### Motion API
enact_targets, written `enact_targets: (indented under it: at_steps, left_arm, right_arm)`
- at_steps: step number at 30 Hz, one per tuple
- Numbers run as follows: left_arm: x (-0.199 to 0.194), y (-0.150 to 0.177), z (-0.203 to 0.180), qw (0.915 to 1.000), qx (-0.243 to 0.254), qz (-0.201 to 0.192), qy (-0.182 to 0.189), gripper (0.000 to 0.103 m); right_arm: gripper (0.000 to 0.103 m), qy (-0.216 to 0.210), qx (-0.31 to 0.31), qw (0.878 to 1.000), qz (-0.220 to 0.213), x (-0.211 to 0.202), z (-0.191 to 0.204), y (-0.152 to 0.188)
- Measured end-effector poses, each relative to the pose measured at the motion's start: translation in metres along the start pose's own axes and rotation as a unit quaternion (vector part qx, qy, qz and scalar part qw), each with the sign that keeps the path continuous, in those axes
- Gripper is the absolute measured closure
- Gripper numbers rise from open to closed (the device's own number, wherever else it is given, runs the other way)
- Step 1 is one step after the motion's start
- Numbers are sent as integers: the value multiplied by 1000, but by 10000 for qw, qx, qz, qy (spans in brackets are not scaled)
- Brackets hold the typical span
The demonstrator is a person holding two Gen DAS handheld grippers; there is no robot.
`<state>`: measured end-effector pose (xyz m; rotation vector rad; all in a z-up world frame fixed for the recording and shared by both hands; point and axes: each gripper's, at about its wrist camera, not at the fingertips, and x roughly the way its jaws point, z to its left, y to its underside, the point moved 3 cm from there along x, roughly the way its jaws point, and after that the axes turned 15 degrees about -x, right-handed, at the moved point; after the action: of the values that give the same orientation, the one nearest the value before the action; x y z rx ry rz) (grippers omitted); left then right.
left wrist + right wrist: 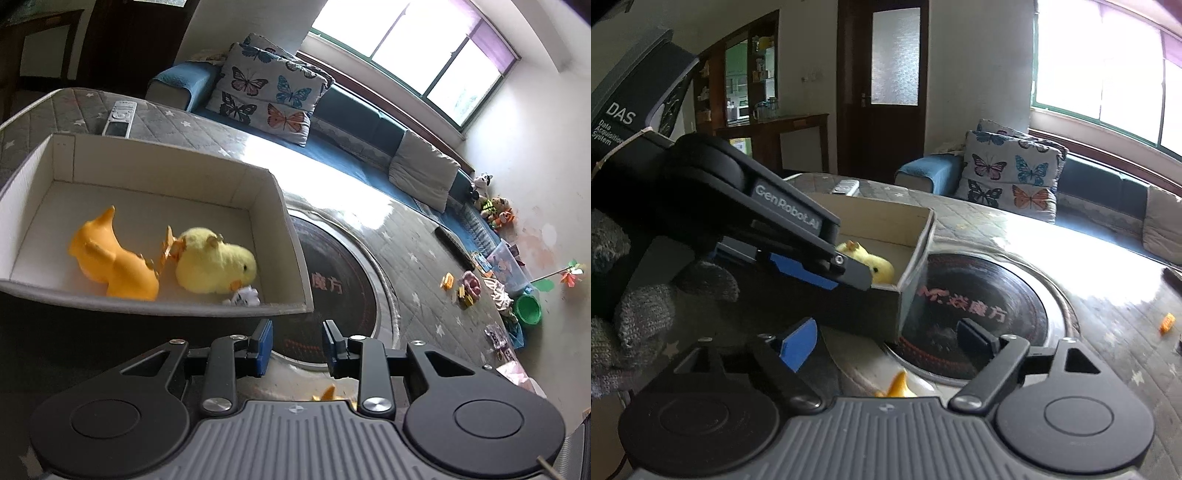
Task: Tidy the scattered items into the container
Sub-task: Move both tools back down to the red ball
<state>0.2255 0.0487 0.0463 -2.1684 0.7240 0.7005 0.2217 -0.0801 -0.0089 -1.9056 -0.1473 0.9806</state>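
An open cardboard box [291, 236] stands on the quilted table. Inside it lie an orange toy [114, 258], a yellow plush chick [214, 262] and a small white crumpled item [243, 295]. My left gripper [297, 343] hovers just before the box's near right corner, its blue pads a narrow gap apart with nothing between them. In the right wrist view one of its fingers [849, 271] reaches over the box [916, 258] beside the chick [877, 267]. My right gripper [886, 341] stands wide open and empty in front of the box. An orange toy tip [897, 386] shows below it.
A round black hob plate [979, 295] is set into the table right of the box. A remote [120, 118] lies behind the box. Small toys [469, 288] and an orange piece [1166, 323] are scattered at the far right. A gloved hand [635, 314] holds the left gripper.
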Motion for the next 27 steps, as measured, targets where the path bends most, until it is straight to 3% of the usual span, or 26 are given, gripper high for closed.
enact_targets:
  at_steps: [2, 6, 21, 27]
  left_arm:
    - [2, 6, -2, 10000, 52, 59, -7, 71]
    - [4, 20, -5, 9997, 162, 161, -17, 71]
    - [11, 66, -1, 9981, 212, 584, -61, 71]
    - [15, 75, 2, 9974, 158, 697, -110, 71]
  right_arm:
    - [4, 78, 34, 10000, 17, -5, 0, 5]
    - [0, 208, 35, 9998, 23, -14, 1, 14]
    - [0, 242, 284, 9989, 275, -34, 17, 55]
    - [3, 70, 375, 9984, 422, -31, 26, 67]
